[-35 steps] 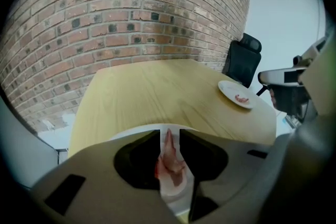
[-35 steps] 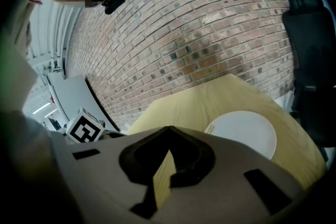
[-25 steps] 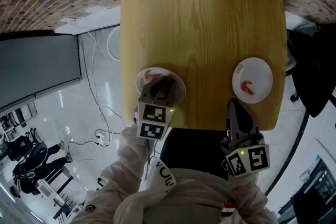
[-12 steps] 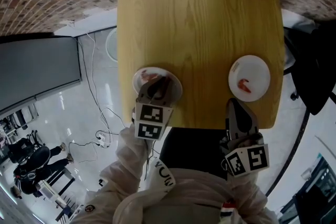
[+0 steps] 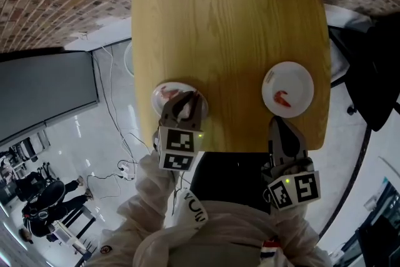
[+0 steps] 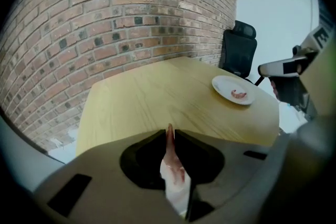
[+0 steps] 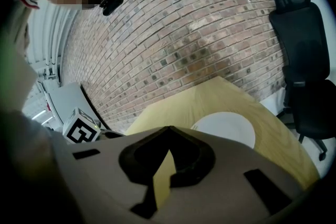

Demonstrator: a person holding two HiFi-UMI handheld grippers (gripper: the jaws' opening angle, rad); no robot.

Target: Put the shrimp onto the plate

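- Left gripper (image 5: 185, 98): jaws have just been closing. They now pinch the shrimp (image 6: 169, 152), which stands upright between the tips, tail up.
- The gripper sits above the left plate (image 5: 157, 104) at the near left edge of the table (image 5: 225, 28). The shrimp looks clear of the plate.
- Meaning: pickup looks done, carry is next. Likely target is the right plate (image 5: 301, 79), well apart across the table, already holding 1 plated shrimp (image 5: 282, 99).
- A reddish leftover piece (image 5: 164, 93) shows on the left plate, probably more shrimp.
- Right gripper (image 5: 281, 124): tips pressed together, nothing between them. It hangs off the near table edge, short of the right plate.
- Against 1 second ago: the jaws were wider over the left plate and are now narrower on the shrimp. The gripper has shifted slightly off the plate's middle.
- Right plate and its contents are unchanged. The right gripper is in much the same spot.
- Risk: thin grip on a slippery tail, so it may drop mid-carry.
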